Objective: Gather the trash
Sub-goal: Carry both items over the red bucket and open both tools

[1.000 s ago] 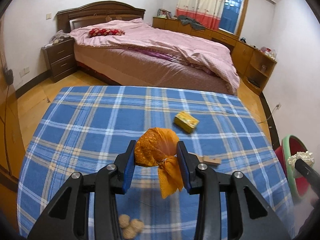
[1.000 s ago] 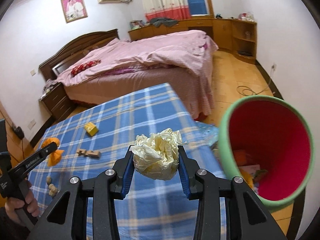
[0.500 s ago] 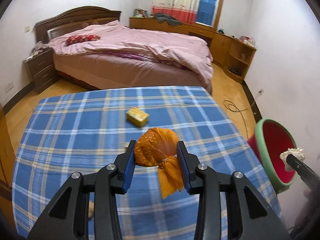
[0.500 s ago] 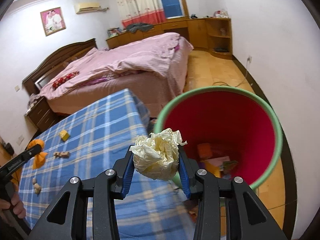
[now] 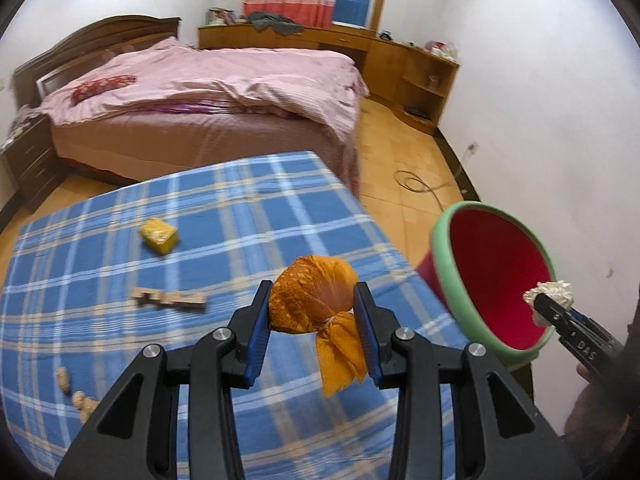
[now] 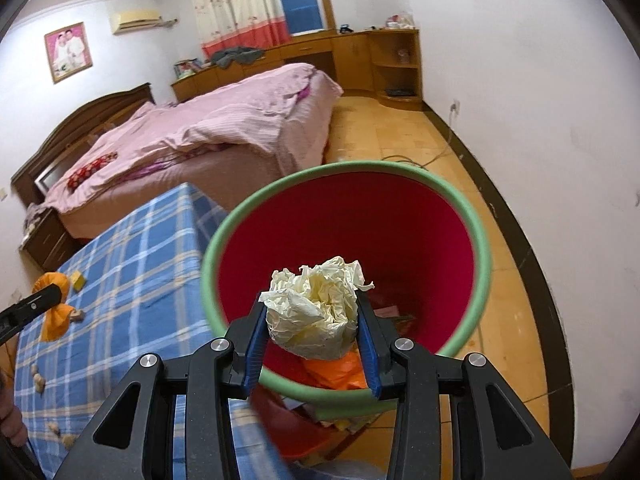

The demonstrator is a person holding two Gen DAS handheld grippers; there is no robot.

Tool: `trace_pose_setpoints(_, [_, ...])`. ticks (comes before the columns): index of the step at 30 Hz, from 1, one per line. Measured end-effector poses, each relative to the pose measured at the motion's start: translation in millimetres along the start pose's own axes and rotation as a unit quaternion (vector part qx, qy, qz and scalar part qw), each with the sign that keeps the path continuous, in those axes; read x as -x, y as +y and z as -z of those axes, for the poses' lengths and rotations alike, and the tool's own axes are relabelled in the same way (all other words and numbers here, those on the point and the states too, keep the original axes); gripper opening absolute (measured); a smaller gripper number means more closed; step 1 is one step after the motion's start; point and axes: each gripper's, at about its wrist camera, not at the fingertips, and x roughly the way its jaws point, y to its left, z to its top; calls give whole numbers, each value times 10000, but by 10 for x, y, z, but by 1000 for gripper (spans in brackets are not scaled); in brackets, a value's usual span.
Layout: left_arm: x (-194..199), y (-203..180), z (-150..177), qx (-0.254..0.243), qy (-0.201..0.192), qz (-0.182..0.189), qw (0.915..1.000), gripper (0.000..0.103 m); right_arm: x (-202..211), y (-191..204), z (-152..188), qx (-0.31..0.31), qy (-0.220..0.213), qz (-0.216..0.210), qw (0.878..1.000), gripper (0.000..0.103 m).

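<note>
Crumpled paper wad is clamped across its middle by the right tongs, sitting right over the mouth of the red bin, inside the green rim line as the right wrist view has it. Wad looks near weightless and soft: it deforms under the pads, won't slip, nothing to break, so any squeeze point through the bulk works; likely drops slowly and could catch the rim if released off-centre. Right tongs pitch forward and down toward the bin interior, where orange and other scraps already lie. Orange mesh bag is pinched in the left tongs, narrow gap, pads on the bunched ball just above the knot, loose tail hanging below. Also light and limp; mesh is grippy but snag-prone, so holding the ball beats holding the tail. Left tongs are held roughly level above the counter, on the bin side of it but short of the rim; judgement: the bag goes in after the wad. Farther from the bin, on the counter: yellow box, wooden piece, a few peanuts near the edge farthest from the bin. All small and rigid-ish; peanuts look the fiddliest to grip. Trash collection roughly midway.
</note>
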Motion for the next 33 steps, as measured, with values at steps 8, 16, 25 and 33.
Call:
trace_pose_setpoints(8, [-146,-409,-87,-302,92,258,9992,40,-121,-262,8,-188,73,68,9998,41])
trace_pose_setpoints(16, [-366,-783,-113,-581,239,499,9968,40,-249,-370,-9,-213,112,98,9997,43])
trace_pose_setpoints(25, [-587,-1087,-164,-809,362,735,9933,40,-307,-490,15,-277,129,-57,9995,56])
trace_pose_setpoints(33, [-723,-1292,-164,-964,405,841,9910,40,-292,-602,40,-348,68,-139,9993,66])
